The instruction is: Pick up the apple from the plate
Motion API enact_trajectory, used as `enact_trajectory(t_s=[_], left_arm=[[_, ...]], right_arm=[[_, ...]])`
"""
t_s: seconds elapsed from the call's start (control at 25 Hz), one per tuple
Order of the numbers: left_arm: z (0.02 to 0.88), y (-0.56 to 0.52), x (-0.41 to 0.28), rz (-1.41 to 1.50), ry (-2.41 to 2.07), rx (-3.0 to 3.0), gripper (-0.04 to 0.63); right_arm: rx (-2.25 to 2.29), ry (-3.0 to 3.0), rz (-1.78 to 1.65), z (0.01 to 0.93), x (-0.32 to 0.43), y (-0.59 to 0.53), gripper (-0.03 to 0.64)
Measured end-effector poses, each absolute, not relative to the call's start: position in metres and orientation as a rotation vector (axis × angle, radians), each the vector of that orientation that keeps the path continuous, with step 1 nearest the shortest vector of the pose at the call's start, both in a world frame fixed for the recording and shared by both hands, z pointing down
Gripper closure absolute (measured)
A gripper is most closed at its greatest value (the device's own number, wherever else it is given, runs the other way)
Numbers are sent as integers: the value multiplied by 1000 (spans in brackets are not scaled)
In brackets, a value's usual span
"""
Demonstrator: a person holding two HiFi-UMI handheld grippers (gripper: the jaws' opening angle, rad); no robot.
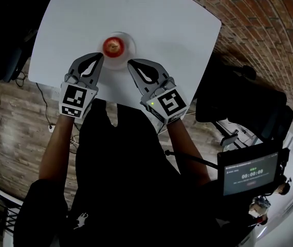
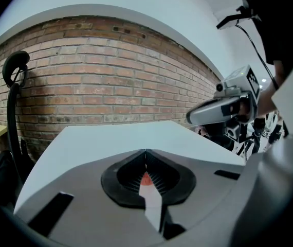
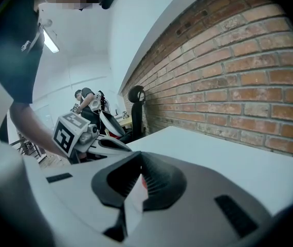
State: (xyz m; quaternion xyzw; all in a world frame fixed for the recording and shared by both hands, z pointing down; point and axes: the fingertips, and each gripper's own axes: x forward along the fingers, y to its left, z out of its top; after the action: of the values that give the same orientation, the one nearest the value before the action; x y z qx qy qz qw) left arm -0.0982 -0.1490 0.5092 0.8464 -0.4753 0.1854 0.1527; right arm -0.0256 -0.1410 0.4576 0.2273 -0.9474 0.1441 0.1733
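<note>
Apple rests unlifted on the plate; your left gripper at seven o'clock, right gripper at five, fingers clenched empty.

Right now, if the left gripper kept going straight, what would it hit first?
Probably the apple on its plate: the left gripper aims at it, though it might clip the plate's rim first.

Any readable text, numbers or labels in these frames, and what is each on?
"00:00:00", as far as it can be read: screen, lower right of the head view.
Screen's other lines: too small to read.
Marker cubes: square patterns only, no words.
Shirt logo: a small figure, no legible words.
</note>
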Motion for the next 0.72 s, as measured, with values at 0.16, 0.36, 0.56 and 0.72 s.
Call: enact_trajectory(t_s=[0.16,0.36,0.56,0.72], left_arm=[[520,-148,-97,563,-1345,2431,588],[528,-144,-99,599,-1330,2430,588],[537,-145,-98,624,-1317,2425,588],[544,-148,-95,637,-1319,2424,586]], right_arm=[[620,-2682,412,462,-28,-139,614],[599,-2682,434,464,-35,-132,614],[592,-2676,458,470,-35,-132,614],[607,-2670,470,478,-27,-135,614]])
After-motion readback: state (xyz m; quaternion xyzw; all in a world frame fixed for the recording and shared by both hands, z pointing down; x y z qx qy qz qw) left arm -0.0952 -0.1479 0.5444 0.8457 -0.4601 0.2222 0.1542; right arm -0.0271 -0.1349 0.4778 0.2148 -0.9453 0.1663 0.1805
